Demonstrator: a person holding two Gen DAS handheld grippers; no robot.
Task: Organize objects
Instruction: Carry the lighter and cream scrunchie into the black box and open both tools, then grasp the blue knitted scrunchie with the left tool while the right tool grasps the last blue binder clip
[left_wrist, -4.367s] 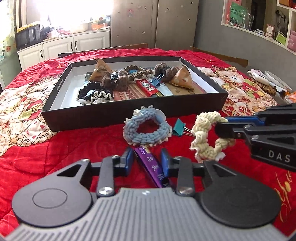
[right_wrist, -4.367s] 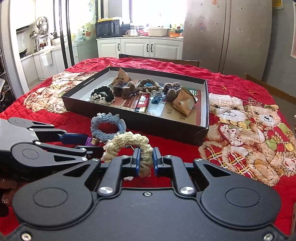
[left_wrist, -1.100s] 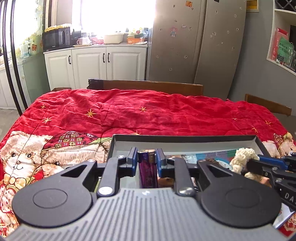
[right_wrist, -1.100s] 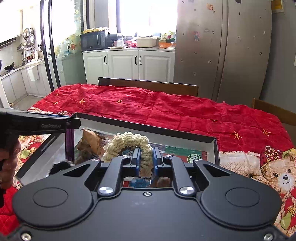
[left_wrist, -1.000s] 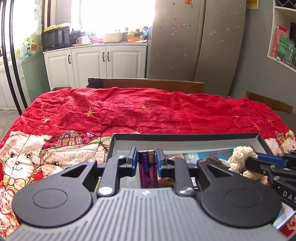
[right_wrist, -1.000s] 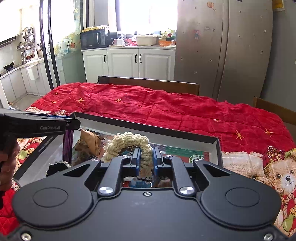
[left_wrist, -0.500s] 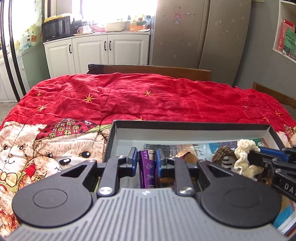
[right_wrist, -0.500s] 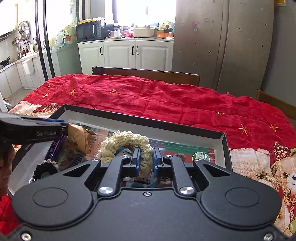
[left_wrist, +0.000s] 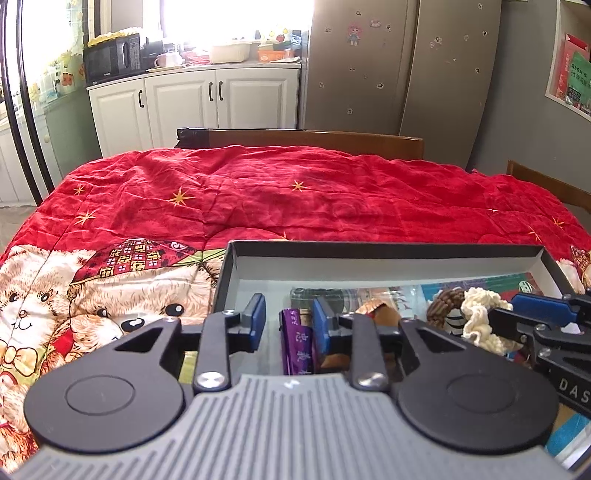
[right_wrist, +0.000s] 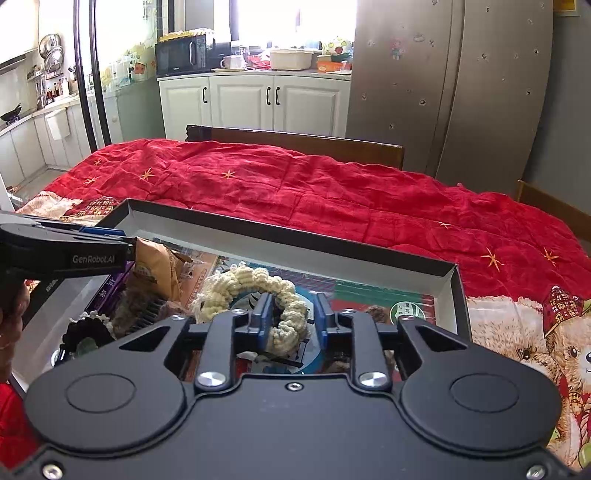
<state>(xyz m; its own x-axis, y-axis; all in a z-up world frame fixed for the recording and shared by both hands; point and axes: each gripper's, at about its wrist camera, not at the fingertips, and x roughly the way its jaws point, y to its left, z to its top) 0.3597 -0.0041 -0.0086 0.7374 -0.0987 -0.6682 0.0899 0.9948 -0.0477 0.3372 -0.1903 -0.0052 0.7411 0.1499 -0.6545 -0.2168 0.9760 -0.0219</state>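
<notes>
Releasing into box (left_wrist: 388, 254) | left gripper (left_wrist: 288, 323) jaws now apart, purple packet (left_wrist: 297, 343) freed | right gripper (right_wrist: 291, 319) jaws apart, cream scrunchie (right_wrist: 255, 288) dropped | both items delivered.

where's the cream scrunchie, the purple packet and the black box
cream scrunchie (right_wrist: 258, 284), right wrist view, top of its knitted ring
purple packet (left_wrist: 298, 341), left wrist view, middle of its printed face
black box (right_wrist: 295, 236), right wrist view, its far rim

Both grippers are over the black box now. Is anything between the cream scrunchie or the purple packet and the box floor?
Partly. The open right gripper leaves the cream crocheted scrunchie resting on items in the black cardboard box. The purple packet lies inside, between the open left gripper's fingers; what is beneath it is hidden.
</notes>
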